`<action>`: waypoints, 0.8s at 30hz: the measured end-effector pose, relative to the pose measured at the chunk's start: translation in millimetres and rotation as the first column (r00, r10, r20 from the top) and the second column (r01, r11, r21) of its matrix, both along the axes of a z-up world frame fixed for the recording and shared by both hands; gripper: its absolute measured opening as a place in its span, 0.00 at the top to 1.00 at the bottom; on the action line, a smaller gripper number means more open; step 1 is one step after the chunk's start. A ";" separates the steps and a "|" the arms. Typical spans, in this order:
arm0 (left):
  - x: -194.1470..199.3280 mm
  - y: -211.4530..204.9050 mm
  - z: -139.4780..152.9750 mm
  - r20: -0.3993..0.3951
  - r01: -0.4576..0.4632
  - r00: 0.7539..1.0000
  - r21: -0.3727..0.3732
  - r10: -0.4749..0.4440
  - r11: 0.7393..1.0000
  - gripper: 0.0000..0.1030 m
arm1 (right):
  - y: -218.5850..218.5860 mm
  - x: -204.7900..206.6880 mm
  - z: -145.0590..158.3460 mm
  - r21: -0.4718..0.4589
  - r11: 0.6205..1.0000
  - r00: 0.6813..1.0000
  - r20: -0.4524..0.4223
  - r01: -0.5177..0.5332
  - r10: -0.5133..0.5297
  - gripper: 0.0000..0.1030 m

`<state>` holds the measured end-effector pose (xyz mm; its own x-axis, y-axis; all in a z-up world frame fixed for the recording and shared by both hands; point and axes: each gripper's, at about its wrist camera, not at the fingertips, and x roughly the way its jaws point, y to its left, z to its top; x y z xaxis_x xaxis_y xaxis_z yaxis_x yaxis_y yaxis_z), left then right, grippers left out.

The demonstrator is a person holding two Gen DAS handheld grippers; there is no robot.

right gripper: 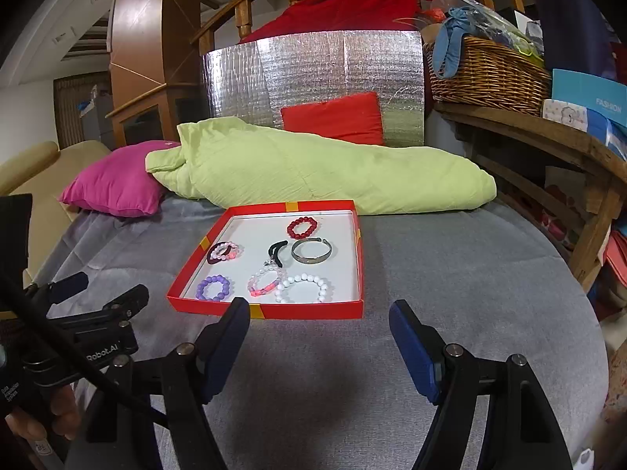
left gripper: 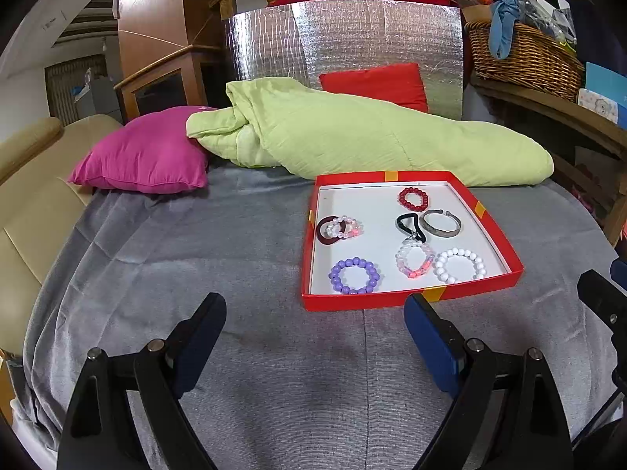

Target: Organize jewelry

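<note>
A red tray (left gripper: 407, 298) (right gripper: 270, 310) with a white floor lies on the grey bedspread. In it lie a red bead bracelet (left gripper: 414, 198) (right gripper: 301, 227), a silver bangle (left gripper: 440, 223) (right gripper: 312, 251), a black hair tie (left gripper: 410, 225) (right gripper: 277, 253), a purple bead bracelet (left gripper: 354, 275) (right gripper: 214, 288), a white bead bracelet (left gripper: 460, 265) (right gripper: 301, 288), a pink-and-clear one (left gripper: 414, 260) (right gripper: 265, 281), and a maroon tie under a pink bracelet (left gripper: 337, 229) (right gripper: 223, 252). My left gripper (left gripper: 315, 321) is open and empty, in front of the tray. My right gripper (right gripper: 319, 325) is open and empty, just before the tray's near edge.
A light green quilt (left gripper: 352, 133) (right gripper: 313, 168) lies behind the tray, with a magenta pillow (left gripper: 145, 156) (right gripper: 113, 184) to its left and a red cushion (left gripper: 376, 82) against a silver foil panel (left gripper: 345, 35). A wicker basket (right gripper: 486, 74) stands on a wooden shelf at right.
</note>
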<state>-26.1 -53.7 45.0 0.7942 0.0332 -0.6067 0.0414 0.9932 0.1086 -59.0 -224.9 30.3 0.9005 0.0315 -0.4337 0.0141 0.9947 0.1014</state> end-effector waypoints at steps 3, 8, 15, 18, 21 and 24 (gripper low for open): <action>0.3 0.0 0.2 -0.001 0.000 1.000 0.000 0.000 1.000 0.10 | -1.2 0.1 0.0 0.005 1.000 1.000 -0.001 0.001 -0.001 0.25; 0.2 -0.3 0.2 0.000 -0.001 1.000 0.001 0.001 1.000 0.10 | -1.8 -0.4 -0.2 0.007 1.000 1.000 -0.002 0.004 -0.004 0.25; 0.0 0.9 0.1 -0.002 -0.002 1.000 0.000 0.002 1.000 0.10 | -0.3 1.2 -2.0 0.001 1.000 1.000 -0.009 0.001 -0.001 0.25; -0.3 0.9 0.2 -0.002 -0.003 1.000 0.000 0.003 1.000 0.10 | 0.3 1.0 -3.0 -0.001 1.000 1.000 -0.010 0.001 -0.001 0.25; -0.2 1.5 -0.1 0.000 -0.005 1.000 0.000 0.005 1.000 0.10 | 1.3 2.1 -4.1 -0.006 1.000 1.000 -0.017 -0.002 0.002 0.25; -0.1 2.2 0.3 0.001 -0.006 1.000 0.000 0.006 1.000 0.10 | 1.8 3.1 -4.9 -0.010 1.000 1.000 -0.020 -0.005 0.004 0.25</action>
<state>-26.2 -51.5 45.4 0.7947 0.0383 -0.6058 0.0351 0.9934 0.1089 -56.0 -223.1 25.4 0.8916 0.0309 -0.4518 0.0116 0.9958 0.0910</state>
